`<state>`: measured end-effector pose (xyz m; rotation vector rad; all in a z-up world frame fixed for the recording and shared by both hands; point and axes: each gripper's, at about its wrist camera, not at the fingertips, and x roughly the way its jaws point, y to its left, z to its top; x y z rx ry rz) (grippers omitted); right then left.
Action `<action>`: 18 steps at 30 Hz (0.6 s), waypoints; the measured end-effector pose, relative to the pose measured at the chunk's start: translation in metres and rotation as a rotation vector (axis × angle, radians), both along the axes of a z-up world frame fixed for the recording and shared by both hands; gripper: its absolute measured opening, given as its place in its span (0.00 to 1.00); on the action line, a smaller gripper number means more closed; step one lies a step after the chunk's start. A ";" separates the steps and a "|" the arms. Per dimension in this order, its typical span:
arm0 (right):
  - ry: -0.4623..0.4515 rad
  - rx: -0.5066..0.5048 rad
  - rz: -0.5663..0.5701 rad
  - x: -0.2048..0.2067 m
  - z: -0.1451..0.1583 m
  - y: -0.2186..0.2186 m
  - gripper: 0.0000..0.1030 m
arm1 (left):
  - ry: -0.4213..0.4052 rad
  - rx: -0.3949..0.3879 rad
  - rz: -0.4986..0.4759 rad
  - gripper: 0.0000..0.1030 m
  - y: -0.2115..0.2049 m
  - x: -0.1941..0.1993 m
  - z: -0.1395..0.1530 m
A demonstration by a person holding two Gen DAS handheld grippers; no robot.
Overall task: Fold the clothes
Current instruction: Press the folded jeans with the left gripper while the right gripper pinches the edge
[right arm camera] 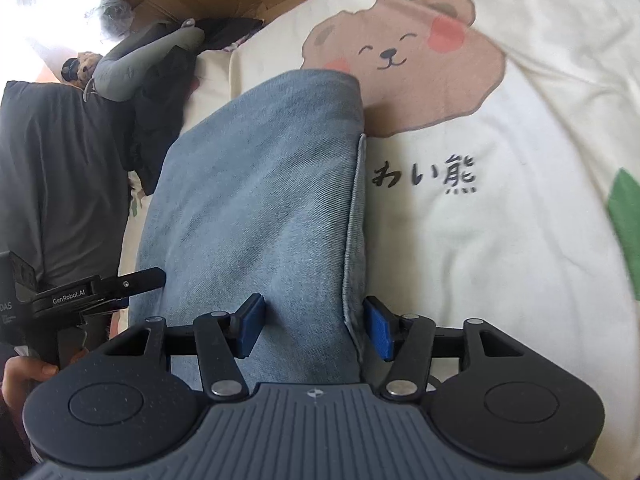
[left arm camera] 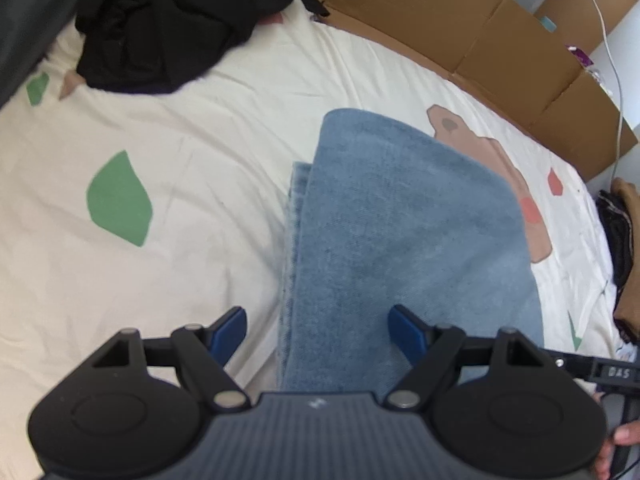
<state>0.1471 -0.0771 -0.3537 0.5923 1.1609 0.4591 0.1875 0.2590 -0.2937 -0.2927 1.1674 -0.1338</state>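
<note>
Folded light-blue jeans (left arm camera: 400, 232) lie on a cream bed sheet (left arm camera: 200, 272) printed with a bear and green leaves. My left gripper (left arm camera: 318, 332) hovers open over the near end of the jeans, its left pad (left arm camera: 228, 332) above bare sheet and its right pad (left arm camera: 408, 334) above denim. In the right wrist view the jeans (right arm camera: 256, 200) run away from me. My right gripper (right arm camera: 315, 328) is open and straddles the jeans' near right edge, where the seam (right arm camera: 356, 240) passes between the pads. Nothing is clamped.
A black clothes pile (left arm camera: 160, 20) sits at the far left of the bed. Cardboard (left arm camera: 480, 36) lines the far side, with a white cable (left arm camera: 612, 64) over it. Dark and brown clothes (left arm camera: 624, 248) lie at the right edge. Grey and dark garments (right arm camera: 148, 56) lie left of the jeans.
</note>
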 end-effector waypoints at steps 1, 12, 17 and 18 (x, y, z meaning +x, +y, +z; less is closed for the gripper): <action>0.001 0.004 0.001 0.001 -0.002 0.002 0.58 | 0.005 -0.013 0.003 0.81 0.001 0.001 -0.003; 0.005 0.021 0.006 0.003 -0.002 0.008 0.39 | 0.091 -0.168 -0.008 0.77 0.001 0.012 -0.021; -0.014 -0.007 0.016 0.004 0.009 0.012 0.32 | 0.103 -0.176 -0.002 0.76 0.002 0.013 -0.021; -0.019 -0.010 0.019 0.003 0.012 0.013 0.30 | 0.100 -0.173 -0.005 0.76 0.002 0.013 -0.020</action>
